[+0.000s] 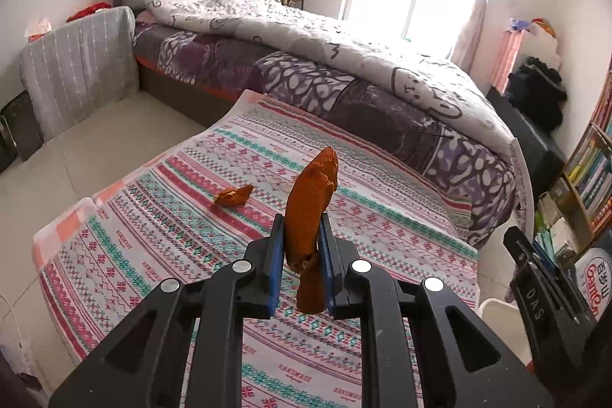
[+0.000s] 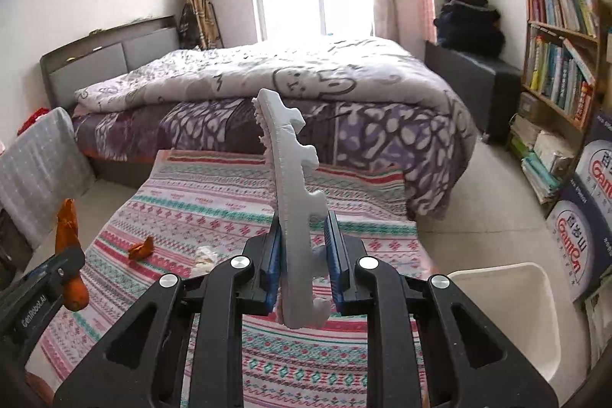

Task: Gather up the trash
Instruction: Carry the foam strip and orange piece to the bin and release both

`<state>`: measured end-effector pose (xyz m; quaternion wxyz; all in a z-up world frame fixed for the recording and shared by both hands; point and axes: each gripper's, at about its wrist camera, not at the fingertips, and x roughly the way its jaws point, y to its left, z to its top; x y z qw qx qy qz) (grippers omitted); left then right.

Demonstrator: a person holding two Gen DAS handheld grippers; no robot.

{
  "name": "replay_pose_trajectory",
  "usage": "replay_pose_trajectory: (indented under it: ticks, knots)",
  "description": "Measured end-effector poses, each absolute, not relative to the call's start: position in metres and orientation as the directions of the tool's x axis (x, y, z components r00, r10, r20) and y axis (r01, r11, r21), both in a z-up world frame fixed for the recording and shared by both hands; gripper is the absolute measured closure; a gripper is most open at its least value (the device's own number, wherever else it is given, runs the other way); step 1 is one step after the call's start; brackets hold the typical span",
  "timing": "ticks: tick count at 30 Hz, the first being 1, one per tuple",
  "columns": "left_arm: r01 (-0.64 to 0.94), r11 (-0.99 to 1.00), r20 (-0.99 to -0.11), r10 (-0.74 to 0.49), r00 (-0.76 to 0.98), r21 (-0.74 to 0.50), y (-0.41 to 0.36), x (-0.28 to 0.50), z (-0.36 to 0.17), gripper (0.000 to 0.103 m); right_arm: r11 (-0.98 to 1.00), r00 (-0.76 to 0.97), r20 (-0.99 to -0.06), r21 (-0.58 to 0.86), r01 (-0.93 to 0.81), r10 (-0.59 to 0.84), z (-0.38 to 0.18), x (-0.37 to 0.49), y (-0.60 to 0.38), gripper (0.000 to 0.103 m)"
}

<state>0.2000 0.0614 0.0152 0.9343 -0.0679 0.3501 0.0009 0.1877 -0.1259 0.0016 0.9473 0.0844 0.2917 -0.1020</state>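
You are in a bedroom; the largest thing ahead is a bed (image 2: 290, 90) under a pale printed quilt, with a bright window behind it and a bookshelf (image 2: 562, 37) along the right wall; nearer you, a table draped in a striped patterned cloth (image 1: 183, 217) fills the foreground. To the right of the table, low down, sits a cream plastic bin (image 2: 535, 297), open-topped and, as far as the view reaches, apparently empty; judge it the likely place for the trash.

Your right gripper (image 2: 304, 247) is clamped on a long, jagged strip of white foam (image 2: 294, 178), which stands up well above the blue pads; your left gripper (image 1: 302, 247) is clamped on a piece of orange peel (image 1: 311, 190), also upright, held above the cloth.

Two scraps lie on the cloth: a smaller orange peel scrap (image 1: 233, 195) toward the left, and a crumpled white scrap (image 2: 204, 257) just beside the right gripper's near finger.

To do this step well, keep both grips firm while you swing toward the bin; bring the foam over the opening first, since that gripper is nearer; lower it inside the rim before letting go, because the tall strip could tip out; then return for the scraps.
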Motion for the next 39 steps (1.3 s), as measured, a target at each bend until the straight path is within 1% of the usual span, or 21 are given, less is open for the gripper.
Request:
replay_pose_trajectory:
  ticks: [10, 23, 39]
  knots:
    - [-0.005, 0.995, -0.625, -0.060, 0.778, -0.101, 0.029, 0.192, 0.024, 0.086, 0.959, 0.810, -0.562, 0.097, 0.267, -0.169, 0.005, 0.179, -0.147, 0.083]
    - [0.077, 0.993, -0.632, -0.116, 0.766, -0.089, -0.021, 0.186, 0.024, 0.086, 0.944, 0.794, -0.568, 0.083, 0.318, -0.218, 0.010, 0.161, -0.186, 0.083]
    - [0.234, 0.970, -0.654, -0.217, 0.724, -0.063, -0.103, 0.167, 0.011, 0.086, 0.897, 0.713, -0.634, 0.067, 0.437, -0.301, 0.001, 0.132, -0.261, 0.083]
